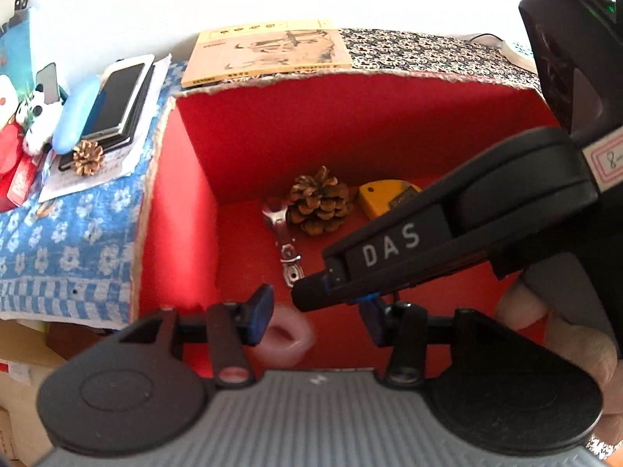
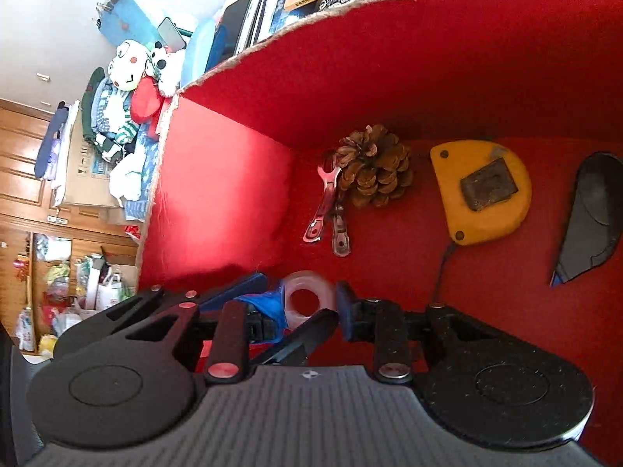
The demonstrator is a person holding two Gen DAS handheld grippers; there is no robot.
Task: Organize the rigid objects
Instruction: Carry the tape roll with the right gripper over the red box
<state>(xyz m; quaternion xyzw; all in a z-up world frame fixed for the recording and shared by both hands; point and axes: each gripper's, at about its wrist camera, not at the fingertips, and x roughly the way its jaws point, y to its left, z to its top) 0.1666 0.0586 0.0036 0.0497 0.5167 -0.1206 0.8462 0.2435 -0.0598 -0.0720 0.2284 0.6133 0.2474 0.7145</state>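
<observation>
1. Behind us in the right view: white wall, wooden cupboards (image 2: 23, 179), clutter and bags on the floor
2. We work in a red-lined box (image 1: 350, 124); its felt floor is the surface, and outside it lies a blue flowered cloth (image 1: 70, 241)
3. On the box's far edge sits a tan book (image 1: 268, 52); to its left, a stack of phones (image 1: 117, 97), a small cone (image 1: 88, 157) and plush toys (image 2: 128, 64)
4. On the felt: a yellow tape measure (image 2: 483, 190), a black knife (image 2: 592, 210), a pinecone (image 2: 373, 167) touching two metal clips (image 2: 329, 210)
5. Our left gripper (image 1: 315, 313) is spread wide, empty, over a blurred pink tape ring (image 1: 290, 336)
6. Our right gripper (image 2: 307, 307) also stands parted, the ring (image 2: 307, 299) between its pads; we cannot tell if they touch it
</observation>
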